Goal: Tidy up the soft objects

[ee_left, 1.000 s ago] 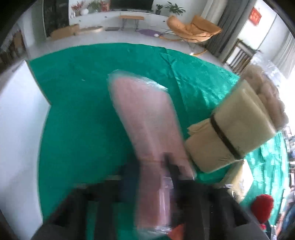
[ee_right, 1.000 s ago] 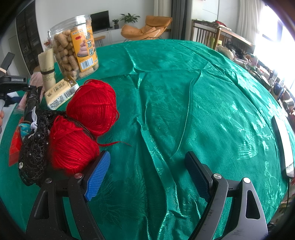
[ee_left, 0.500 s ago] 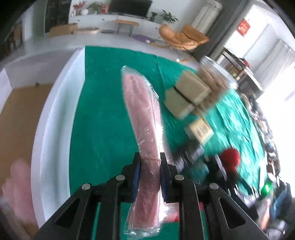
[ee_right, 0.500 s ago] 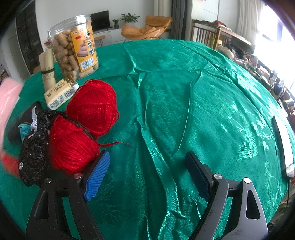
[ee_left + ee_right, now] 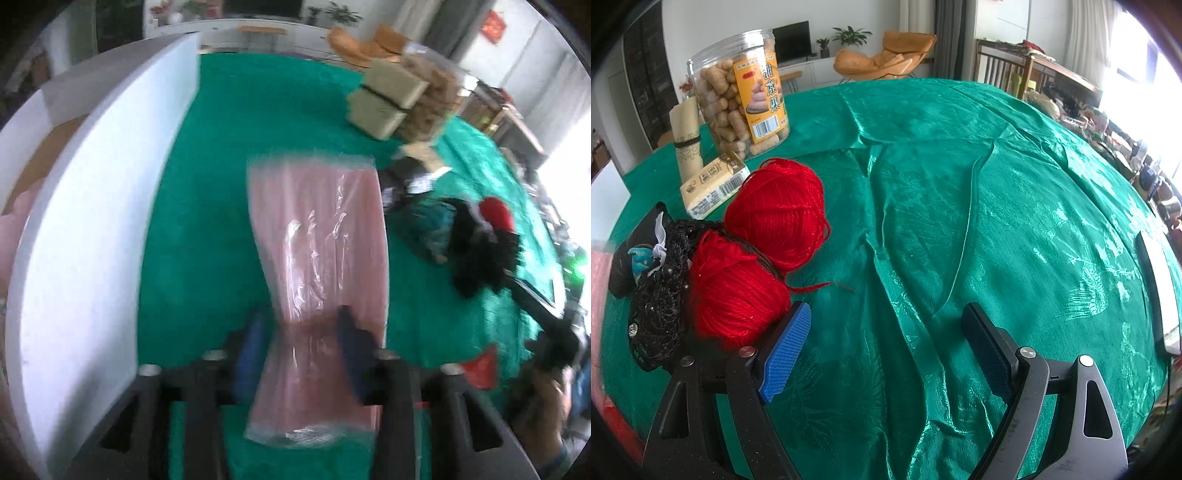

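White box wall (image 5: 85,236) borders the green cloth (image 5: 960,184) at left. The left gripper (image 5: 301,343) has just been opening — the pink bagged item (image 5: 321,240), earlier pinched, now sits loose between its jaws. Red yarn balls (image 5: 775,210) lie beside the right gripper (image 5: 886,343) — jaws wide, empty, open cloth ahead.

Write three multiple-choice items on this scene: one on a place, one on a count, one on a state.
1. The snack jar stands:
A. behind the red yarn balls
B. on the floor
C. between two jaws

2. How many red yarn balls are there?
A. one
B. two
C. four

3. The right gripper is:
A. open and empty
B. shut on yarn
C. shut on the jar

Answers:
1 A: the jar rises beyond both balls.
2 B: two lie side by side.
3 A: its jaws stand apart over bare green cloth.
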Demonstrator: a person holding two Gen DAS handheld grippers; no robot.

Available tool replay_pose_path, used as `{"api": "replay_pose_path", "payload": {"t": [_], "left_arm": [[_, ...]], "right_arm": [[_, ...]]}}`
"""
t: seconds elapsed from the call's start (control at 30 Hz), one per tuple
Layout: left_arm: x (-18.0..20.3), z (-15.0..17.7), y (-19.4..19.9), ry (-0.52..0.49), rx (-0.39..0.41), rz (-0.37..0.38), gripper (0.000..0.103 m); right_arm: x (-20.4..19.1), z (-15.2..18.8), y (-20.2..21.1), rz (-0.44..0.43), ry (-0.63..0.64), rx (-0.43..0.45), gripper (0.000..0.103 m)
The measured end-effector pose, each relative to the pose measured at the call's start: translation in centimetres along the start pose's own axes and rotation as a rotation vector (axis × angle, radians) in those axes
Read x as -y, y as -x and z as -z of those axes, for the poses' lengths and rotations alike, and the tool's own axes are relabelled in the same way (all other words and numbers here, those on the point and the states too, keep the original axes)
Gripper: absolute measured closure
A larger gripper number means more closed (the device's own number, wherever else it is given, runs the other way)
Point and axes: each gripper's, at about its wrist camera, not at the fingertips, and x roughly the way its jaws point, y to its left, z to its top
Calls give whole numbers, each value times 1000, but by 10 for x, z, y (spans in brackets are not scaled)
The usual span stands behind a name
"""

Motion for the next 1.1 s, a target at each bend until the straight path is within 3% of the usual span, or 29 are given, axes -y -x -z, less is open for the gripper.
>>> {"api": "replay_pose_path", "payload": {"t": [0.03, 0.07, 0.23, 0.4, 0.53, 0.83, 0.93, 1.03, 1.1], "left_arm": [[-2, 0, -3, 10, -5, -5, 35], [-4, -1, -5, 17, -11, 0, 31], [1, -4, -18, -13, -25, -31, 24], [-6, -1, -11, 43, 6, 1, 24], [-9, -6, -15, 66, -21, 38, 24], [37, -19, -32, -21, -22, -24, 18], [32, -16, -21, 18, 5, 14, 18], [31, -11, -29, 33, -39, 35, 18], [43, -8, -30, -12, -17, -14, 16]], "right_arm": [[0, 0, 0, 0, 0, 0, 17], [0, 0, 0, 0, 0, 0, 17], [2, 0, 0, -21, -9, 4, 17], [25, 0, 4, -162, -143, 40, 18], [36, -2, 5, -233, -226, 57, 18], [25, -3, 5, -219, -178, 51, 17], [31, -1, 6, -243, -203, 57, 17], [39, 0, 6, -278, -248, 66, 17], [42, 0, 6, -293, -270, 69, 17]]}}
